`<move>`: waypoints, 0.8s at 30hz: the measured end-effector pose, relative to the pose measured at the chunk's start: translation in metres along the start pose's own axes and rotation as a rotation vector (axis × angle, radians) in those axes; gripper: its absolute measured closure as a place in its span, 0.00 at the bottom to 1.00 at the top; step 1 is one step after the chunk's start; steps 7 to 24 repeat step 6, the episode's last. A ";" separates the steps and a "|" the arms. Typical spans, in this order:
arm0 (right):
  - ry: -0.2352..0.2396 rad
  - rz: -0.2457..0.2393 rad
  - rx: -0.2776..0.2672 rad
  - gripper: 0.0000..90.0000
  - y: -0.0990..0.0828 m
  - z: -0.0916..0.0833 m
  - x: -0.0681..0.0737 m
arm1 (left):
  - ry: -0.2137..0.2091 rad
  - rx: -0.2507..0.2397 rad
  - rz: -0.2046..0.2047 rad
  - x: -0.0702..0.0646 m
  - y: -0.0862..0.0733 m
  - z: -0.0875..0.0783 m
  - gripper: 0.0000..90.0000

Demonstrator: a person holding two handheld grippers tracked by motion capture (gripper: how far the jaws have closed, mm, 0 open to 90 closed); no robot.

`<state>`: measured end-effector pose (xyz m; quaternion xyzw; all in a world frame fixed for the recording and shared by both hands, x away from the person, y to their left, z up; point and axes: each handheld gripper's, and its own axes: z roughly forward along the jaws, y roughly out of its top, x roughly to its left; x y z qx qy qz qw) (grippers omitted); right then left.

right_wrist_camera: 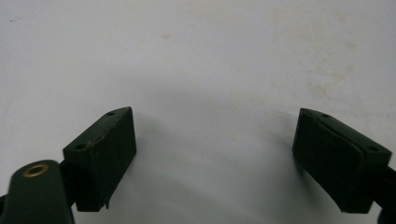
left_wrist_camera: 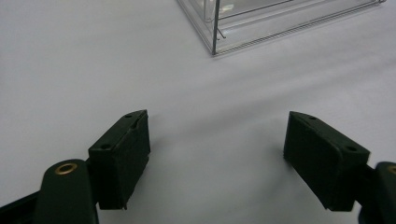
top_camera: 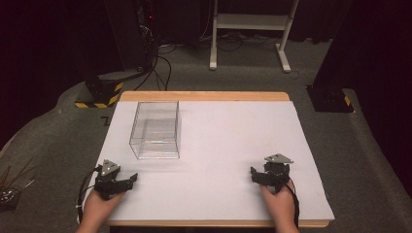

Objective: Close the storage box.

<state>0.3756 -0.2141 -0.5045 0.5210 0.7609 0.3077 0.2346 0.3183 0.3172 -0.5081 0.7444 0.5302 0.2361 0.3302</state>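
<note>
Resting low at the near left corner of the table (top_camera: 218, 145), the left gripper (top_camera: 127, 180) sits in the person's left hand (top_camera: 99, 206), whose forearm comes in from the bottom edge and leans slightly inward. Its jaws point toward the table's middle and stand spread wide, with nothing between them; in the left gripper view the gripper (left_wrist_camera: 217, 154) looks over bare white surface, and a corner of the box (left_wrist_camera: 261, 23) lies ahead and a little to the right. That clear box (top_camera: 155, 130) stands upright on the left half of the table, beyond the left gripper and apart from it, its top open. Bare white surface lies between the two hands. At the near right, the right hand (top_camera: 281, 204) holds the right gripper (top_camera: 256, 174) low over the table, jaws turned toward the left. In the right gripper view its jaws (right_wrist_camera: 215, 158) are likewise spread wide over a faintly stained white surface, gripping nothing.
</note>
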 end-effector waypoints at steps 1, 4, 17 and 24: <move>0.000 0.000 0.000 0.15 0.000 0.000 0.000 | 0.000 0.000 0.000 0.000 0.000 0.000 0.25; 0.000 0.002 0.000 0.15 0.000 0.000 0.000 | 0.000 0.000 0.000 0.000 0.000 0.000 0.25; 0.001 0.003 0.000 0.15 0.000 0.000 0.000 | 0.000 0.001 0.000 0.000 0.000 0.000 0.25; 0.001 0.003 0.000 0.15 0.000 0.000 0.000 | 0.000 0.001 0.000 0.000 0.000 0.000 0.25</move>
